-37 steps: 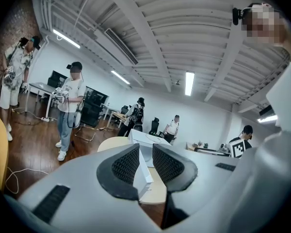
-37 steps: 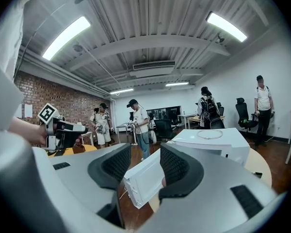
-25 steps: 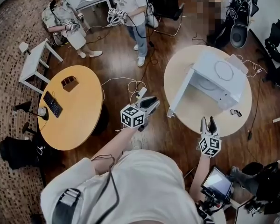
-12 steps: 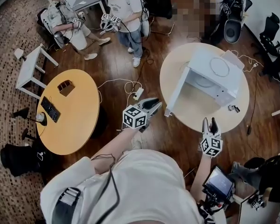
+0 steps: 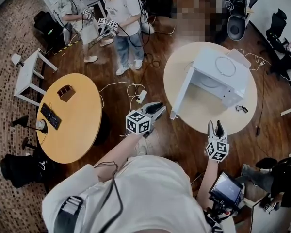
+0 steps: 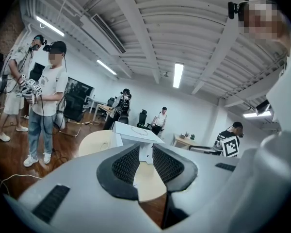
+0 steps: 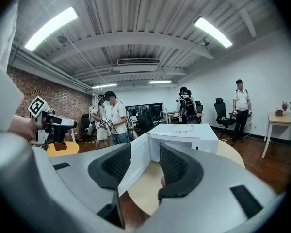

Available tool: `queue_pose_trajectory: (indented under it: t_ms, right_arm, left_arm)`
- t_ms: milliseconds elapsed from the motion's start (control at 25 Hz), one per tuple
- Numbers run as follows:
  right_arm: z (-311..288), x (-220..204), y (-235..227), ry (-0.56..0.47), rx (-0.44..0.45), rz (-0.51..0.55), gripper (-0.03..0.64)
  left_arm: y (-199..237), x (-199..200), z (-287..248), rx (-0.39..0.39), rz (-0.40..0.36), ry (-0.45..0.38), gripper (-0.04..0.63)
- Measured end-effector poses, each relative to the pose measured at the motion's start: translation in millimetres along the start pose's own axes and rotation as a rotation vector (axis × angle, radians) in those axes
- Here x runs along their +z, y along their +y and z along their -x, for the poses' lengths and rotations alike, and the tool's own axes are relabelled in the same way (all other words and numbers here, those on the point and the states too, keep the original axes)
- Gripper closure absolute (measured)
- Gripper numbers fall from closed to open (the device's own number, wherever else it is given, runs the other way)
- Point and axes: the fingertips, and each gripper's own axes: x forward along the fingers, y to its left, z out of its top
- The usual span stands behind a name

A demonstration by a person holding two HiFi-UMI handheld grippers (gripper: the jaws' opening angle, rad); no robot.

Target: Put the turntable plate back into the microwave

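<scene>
The clear round glass turntable plate (image 5: 227, 67) is seen lying on top of the white box-shaped microwave (image 5: 207, 61). The microwave's door (image 5: 180, 97) is open, on the round pale wooden table (image 5: 203, 114). The left gripper (image 5: 155, 108) and right gripper (image 5: 216, 127) are held empty, jaws partly apart, well short of the table. The plate is best taken level by opposite rim edges, with the open door avoided.

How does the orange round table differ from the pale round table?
The orange round wooden table is darker than the pale cream round table. The orange one carries a black keyboard; the pale one carries a white box-shaped microwave with its door open. Both are round.
</scene>
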Motion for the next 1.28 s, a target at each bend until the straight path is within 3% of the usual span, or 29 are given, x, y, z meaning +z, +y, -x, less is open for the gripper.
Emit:
queue_pose_trajectory:
  t_ms: [480,680,1280]
  right_arm:
    - [11.3,-15.5,2.2,0.008,-0.016,0.002,0.445]
    - [-5.4,4.0,12.4,-0.021,0.016,0.044,0.445]
    - [25.2,-18.4,5.9,0.048,-0.029,0.035,0.445]
  left_arm:
    - [-6.9,-16.7,1.6,-0.024,0.001,0.017,0.505]
    - [-4.3,-6.6,3.9,-0.014,-0.006,-0.007,0.505]
    - [-21.8,-29.9,-23.2,-0.085,-0.003,0.071,0.505]
